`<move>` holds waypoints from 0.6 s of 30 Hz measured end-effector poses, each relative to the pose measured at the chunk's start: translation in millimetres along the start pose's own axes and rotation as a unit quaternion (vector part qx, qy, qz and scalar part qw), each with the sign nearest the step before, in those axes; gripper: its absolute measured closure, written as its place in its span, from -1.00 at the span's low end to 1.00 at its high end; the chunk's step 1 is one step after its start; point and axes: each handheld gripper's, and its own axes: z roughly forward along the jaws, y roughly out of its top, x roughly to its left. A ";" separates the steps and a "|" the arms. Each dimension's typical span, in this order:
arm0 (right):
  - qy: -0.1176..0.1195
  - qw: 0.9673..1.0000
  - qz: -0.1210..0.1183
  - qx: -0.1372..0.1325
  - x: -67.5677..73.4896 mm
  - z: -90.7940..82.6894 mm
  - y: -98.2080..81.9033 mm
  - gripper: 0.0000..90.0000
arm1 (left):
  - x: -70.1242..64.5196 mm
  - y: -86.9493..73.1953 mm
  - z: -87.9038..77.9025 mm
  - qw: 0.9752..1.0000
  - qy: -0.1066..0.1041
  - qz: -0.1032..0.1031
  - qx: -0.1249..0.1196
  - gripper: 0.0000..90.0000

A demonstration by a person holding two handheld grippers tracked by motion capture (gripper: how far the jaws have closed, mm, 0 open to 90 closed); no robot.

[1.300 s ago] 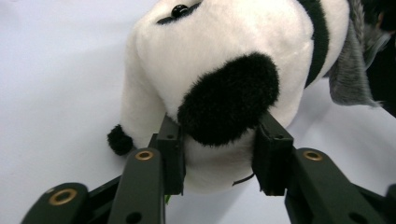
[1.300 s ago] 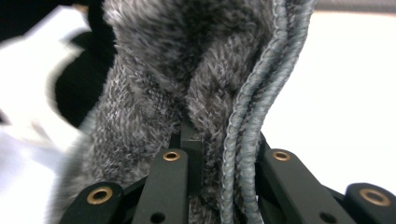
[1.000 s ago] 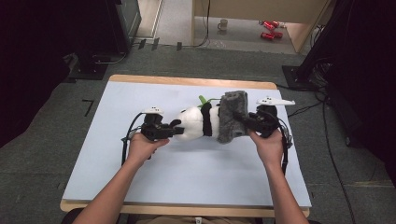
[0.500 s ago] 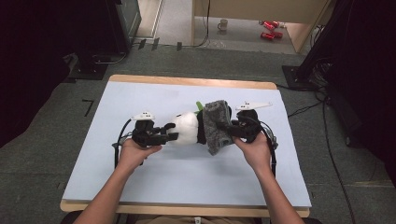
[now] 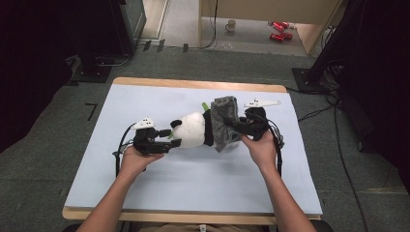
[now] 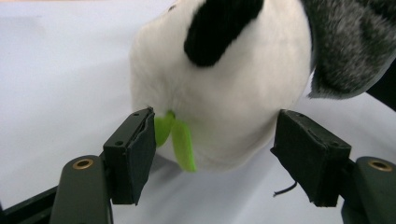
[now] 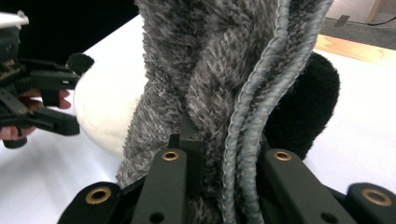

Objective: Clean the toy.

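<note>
A black-and-white panda plush [image 5: 191, 130] lies on the pale blue table [image 5: 145, 101], with a grey fuzzy cloth [image 5: 225, 121] wrapped over its lower half. My left gripper [image 5: 175, 137] sits at the panda's head end. Its jaws have just been opening and now stand apart on either side of the white head [image 6: 224, 84] and a green leaf [image 6: 180, 140], pads clear of the fur. My right gripper [image 5: 232, 126] is shut on the grey cloth [image 7: 201, 70] and its corded edge. The panda's black limb [image 7: 303, 107] shows behind it.
The wooden table edge [image 5: 193, 84] runs along the far side. Beyond it, on the floor, are a mug [image 5: 232, 24] and red cans [image 5: 278, 31]. Black equipment stands at both sides, and cables [image 5: 333, 121] trail on the right.
Both hands and the panda have shifted left across the table. The left jaws have opened off the panda's head. The right gripper keeps its hold on the grey cloth.
</note>
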 end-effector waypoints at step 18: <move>-0.003 1.000 0.020 -0.012 -2.9 6.4 4.0 0.69 | 7.5 -1.7 28.5 1.000 0.009 0.021 -0.014 -0.37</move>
